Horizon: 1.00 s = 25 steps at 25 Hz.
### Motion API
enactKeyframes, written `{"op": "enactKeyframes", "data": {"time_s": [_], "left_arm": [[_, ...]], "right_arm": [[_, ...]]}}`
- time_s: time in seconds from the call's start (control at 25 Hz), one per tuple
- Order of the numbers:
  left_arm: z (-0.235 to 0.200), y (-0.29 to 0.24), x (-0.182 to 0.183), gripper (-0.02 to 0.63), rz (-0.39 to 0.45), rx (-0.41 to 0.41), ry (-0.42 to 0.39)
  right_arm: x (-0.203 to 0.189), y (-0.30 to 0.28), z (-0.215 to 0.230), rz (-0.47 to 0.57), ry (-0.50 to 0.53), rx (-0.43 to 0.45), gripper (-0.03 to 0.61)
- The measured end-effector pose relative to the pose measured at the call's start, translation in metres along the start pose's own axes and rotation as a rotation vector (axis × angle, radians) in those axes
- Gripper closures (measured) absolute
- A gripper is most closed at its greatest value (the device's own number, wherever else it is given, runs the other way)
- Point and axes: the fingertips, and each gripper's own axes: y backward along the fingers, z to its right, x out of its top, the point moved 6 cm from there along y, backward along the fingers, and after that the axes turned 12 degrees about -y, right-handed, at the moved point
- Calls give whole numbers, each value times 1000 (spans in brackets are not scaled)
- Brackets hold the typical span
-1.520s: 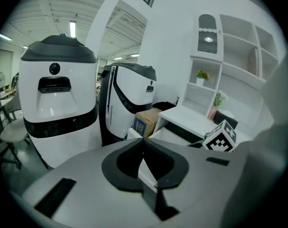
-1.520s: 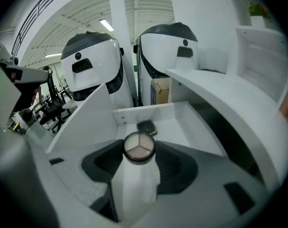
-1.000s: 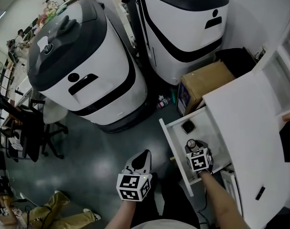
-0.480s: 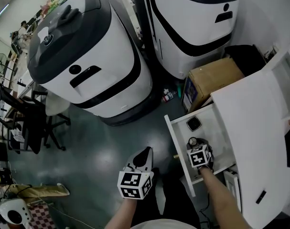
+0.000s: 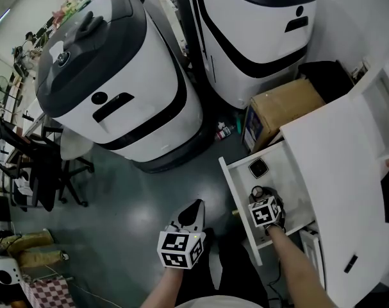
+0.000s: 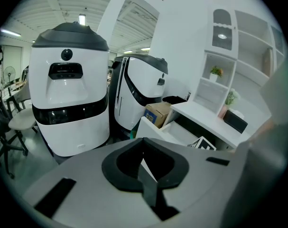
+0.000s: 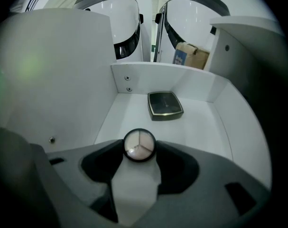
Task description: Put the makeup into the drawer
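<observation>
Makeup compact (image 7: 139, 146) pinched in my right hand-held gripper (image 7: 140, 152), low inside the drawer (image 7: 200, 127); next I spread the jaws

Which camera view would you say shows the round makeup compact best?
The right gripper view: the round compact sits large between the fingers, its three-part face clear. The head view shows it tiny, partly behind the marker cube. The left gripper view misses it.

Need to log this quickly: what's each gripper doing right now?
Left gripper: jaws closed, empty.
Right gripper: jaws closed on the round makeup compact, inside the drawer.
</observation>
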Motion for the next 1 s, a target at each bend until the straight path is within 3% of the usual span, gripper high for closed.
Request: {"op": "enactKeyframes", "data": {"time_s": [0.28,0.56,0.76,1.0], "left_arm": [[4,-1,4,612,14,-16,-21],[15,-3,9,612,28,-66,-57],[35,-11,21,612,54,-134,-103],[76,-23,40,612,90,-279,-163]], "right_arm": [[-1,7,4,20,-51,10,362],[11,50,5,156,-186,28,362],[17,103,4,288,-263,42,362],[3,168,10,420,-418,11,362]]}}
